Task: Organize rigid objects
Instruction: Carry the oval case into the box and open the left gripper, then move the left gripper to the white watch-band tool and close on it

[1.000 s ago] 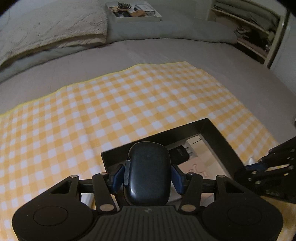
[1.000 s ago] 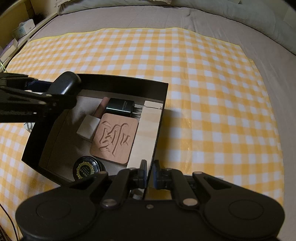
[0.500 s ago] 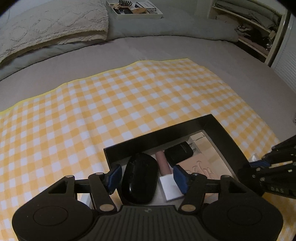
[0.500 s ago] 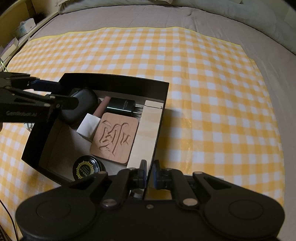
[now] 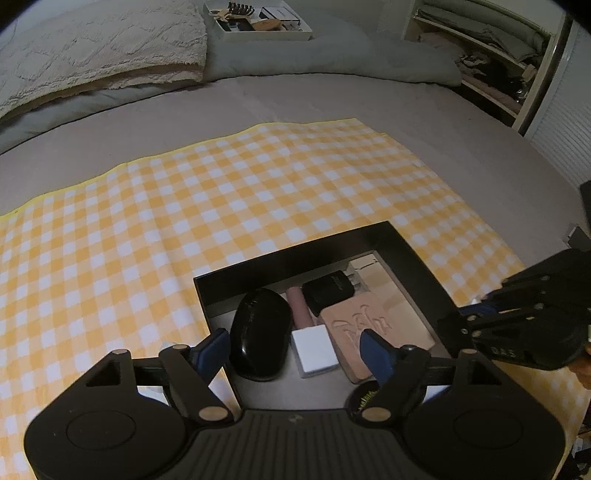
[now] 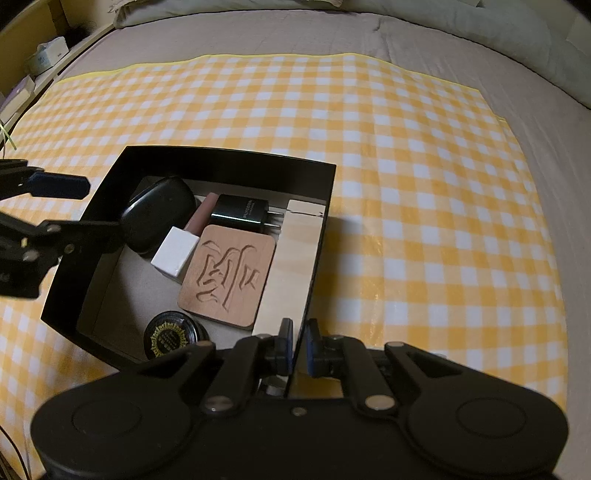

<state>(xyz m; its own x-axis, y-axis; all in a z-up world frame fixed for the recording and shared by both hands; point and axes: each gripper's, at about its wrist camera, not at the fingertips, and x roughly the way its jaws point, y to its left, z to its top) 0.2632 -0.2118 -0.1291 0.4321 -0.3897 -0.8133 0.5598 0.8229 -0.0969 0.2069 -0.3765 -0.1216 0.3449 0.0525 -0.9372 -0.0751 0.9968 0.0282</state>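
A black box (image 6: 229, 157) sits on the yellow checked cloth (image 6: 406, 184). A black oval case (image 5: 260, 332) lies in its corner, and shows in the right wrist view (image 6: 159, 214). Beside it lie a pink tube (image 6: 201, 218), a white block (image 6: 175, 253), a black charger (image 6: 240, 212), a carved wooden coaster (image 6: 229, 275), a wooden slat (image 6: 291, 266) and a black round jar (image 6: 171, 338). My left gripper (image 5: 295, 350) is open above the case, not touching it. My right gripper (image 6: 298, 347) is shut on the box's near wall.
The cloth lies on a grey bed. A pillow (image 5: 92, 55) and a white tray of small items (image 5: 258, 22) are at the head of the bed. Shelves (image 5: 498, 66) stand at the far right.
My left gripper let go of the black oval case; it now lies in the box. The gripper opened wide and pulled back. The right gripper has not moved.
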